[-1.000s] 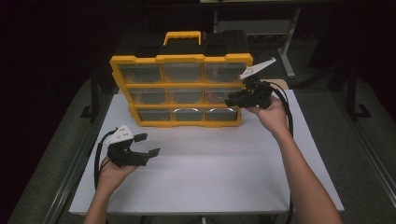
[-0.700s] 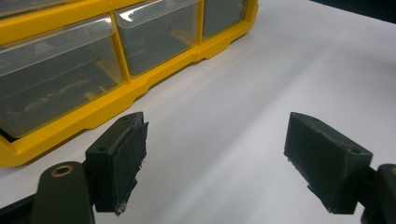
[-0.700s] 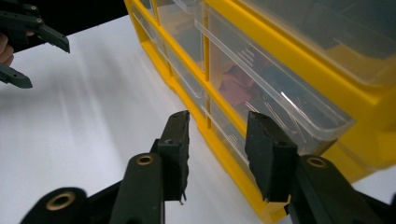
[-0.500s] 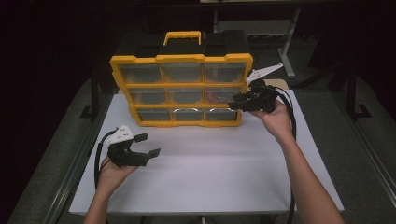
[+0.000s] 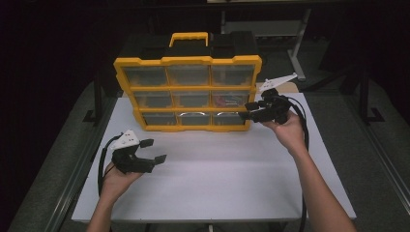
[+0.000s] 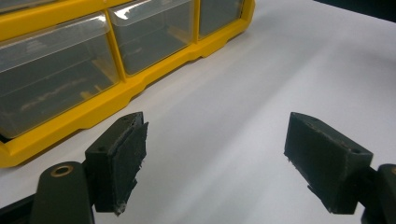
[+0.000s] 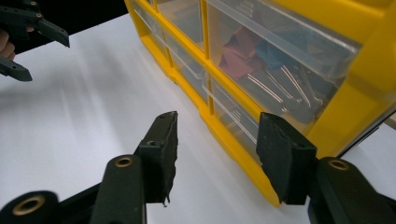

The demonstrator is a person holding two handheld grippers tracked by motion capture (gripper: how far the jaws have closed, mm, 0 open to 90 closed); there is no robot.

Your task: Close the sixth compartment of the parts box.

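Observation:
A yellow organizer (image 5: 187, 60) with a black handle and clear drawers stands upright at the back of the white table (image 5: 217, 174). My right gripper (image 5: 247, 110) is open at its lower right corner, level with the bottom two drawer rows. In the right gripper view the open gripper (image 7: 222, 156) frames that yellow corner (image 7: 243, 154), and a drawer (image 7: 271, 60) above holds coloured binder clips. My left gripper (image 5: 154, 150) is held open over the table, in front of the organizer's left end. Nothing lies between its pads (image 6: 123, 163), and the organizer (image 6: 116, 93) stands beyond them.
Bare white tabletop spreads in front of the organizer. A dark floor and metal frame rails surround the table. The left gripper (image 7: 28, 32) shows far off in the right gripper view.
My right gripper has drifted slightly right and nearer along the organizer's lower right side. The left gripper has stayed put.

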